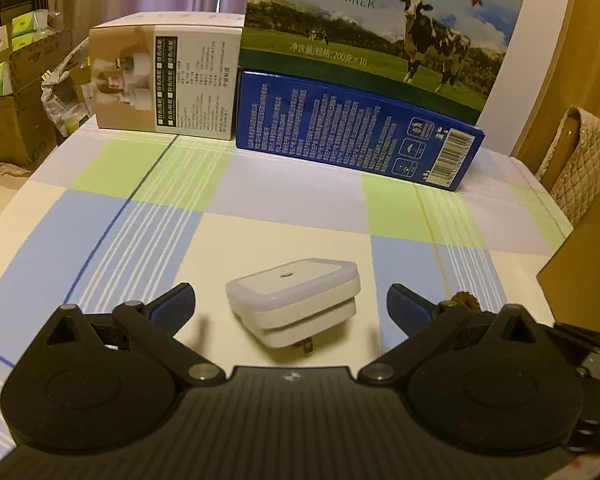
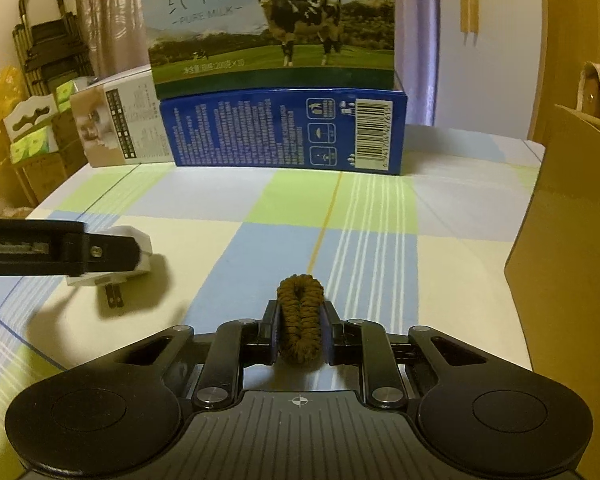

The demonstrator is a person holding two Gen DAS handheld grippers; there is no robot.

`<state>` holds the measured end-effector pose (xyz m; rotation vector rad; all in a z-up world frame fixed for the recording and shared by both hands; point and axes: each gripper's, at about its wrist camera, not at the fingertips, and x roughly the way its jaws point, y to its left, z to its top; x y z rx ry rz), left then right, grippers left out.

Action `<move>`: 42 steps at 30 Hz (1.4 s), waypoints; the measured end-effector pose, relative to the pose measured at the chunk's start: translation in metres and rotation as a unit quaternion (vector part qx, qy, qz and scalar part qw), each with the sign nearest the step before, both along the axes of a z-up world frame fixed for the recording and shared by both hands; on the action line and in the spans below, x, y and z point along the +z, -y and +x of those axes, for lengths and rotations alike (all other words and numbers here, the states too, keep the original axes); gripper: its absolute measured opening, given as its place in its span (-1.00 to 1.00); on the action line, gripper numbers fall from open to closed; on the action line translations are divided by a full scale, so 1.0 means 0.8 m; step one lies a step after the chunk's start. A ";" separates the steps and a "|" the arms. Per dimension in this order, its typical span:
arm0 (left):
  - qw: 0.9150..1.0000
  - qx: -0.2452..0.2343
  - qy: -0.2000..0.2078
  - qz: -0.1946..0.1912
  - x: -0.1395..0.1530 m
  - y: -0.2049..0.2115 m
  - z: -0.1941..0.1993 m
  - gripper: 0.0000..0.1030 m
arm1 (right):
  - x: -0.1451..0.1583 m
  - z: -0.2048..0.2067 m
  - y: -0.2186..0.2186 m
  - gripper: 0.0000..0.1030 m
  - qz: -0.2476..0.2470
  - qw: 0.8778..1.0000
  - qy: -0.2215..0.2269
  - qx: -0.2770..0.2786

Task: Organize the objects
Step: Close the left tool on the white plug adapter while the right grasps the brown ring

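A white plug-in night light (image 1: 294,304) lies on the checked tablecloth with its metal prongs toward me. My left gripper (image 1: 291,306) is open, one blue-padded finger on each side of the night light and not touching it. In the right wrist view the night light (image 2: 142,250) shows at the left, partly hidden by the left gripper's black finger. My right gripper (image 2: 300,326) is shut on a brown braided hair tie (image 2: 300,316), folded between the pads and held just above the cloth. The hair tie (image 1: 466,300) also peeks over the left gripper's right finger.
At the table's far edge stand a blue carton (image 1: 356,128), a tall milk carton (image 1: 380,28) behind it and a beige product box (image 1: 166,76). A brown cardboard box (image 2: 572,240) sits at the right. A quilted bag (image 1: 584,160) hangs beyond. Cardboard boxes (image 1: 12,112) crowd the floor left.
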<state>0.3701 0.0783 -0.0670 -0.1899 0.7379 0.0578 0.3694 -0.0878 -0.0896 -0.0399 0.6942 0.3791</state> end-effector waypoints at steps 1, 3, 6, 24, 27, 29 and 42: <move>1.000 0.000 -0.002 0.001 -0.002 0.000 0.004 0.81 | 0.001 0.000 0.001 -0.67 0.001 1.000 0.001 0.000; 1.000 0.005 -0.008 -0.001 -0.004 -0.001 0.012 0.74 | 0.004 -0.001 0.002 -0.67 0.003 1.000 0.001 0.002; 1.000 0.006 -0.019 0.022 -0.004 0.003 0.022 0.59 | 0.006 -0.002 0.004 -0.67 0.006 1.000 0.001 0.001; 0.997 -0.036 -0.047 0.041 0.043 0.045 -0.098 0.42 | 0.072 -0.107 0.029 -0.67 0.031 0.999 -0.013 0.013; 0.997 -0.042 -0.046 0.037 0.060 0.058 -0.135 0.42 | 0.084 -0.143 0.037 -0.67 0.031 0.999 -0.015 0.017; 0.997 -0.047 -0.047 0.039 0.070 0.067 -0.157 0.42 | 0.092 -0.167 0.043 -0.67 0.027 0.999 -0.017 0.018; 0.997 -0.066 -0.044 0.021 0.125 0.125 -0.293 0.42 | 0.153 -0.294 0.109 -0.67 0.039 0.999 -0.024 0.000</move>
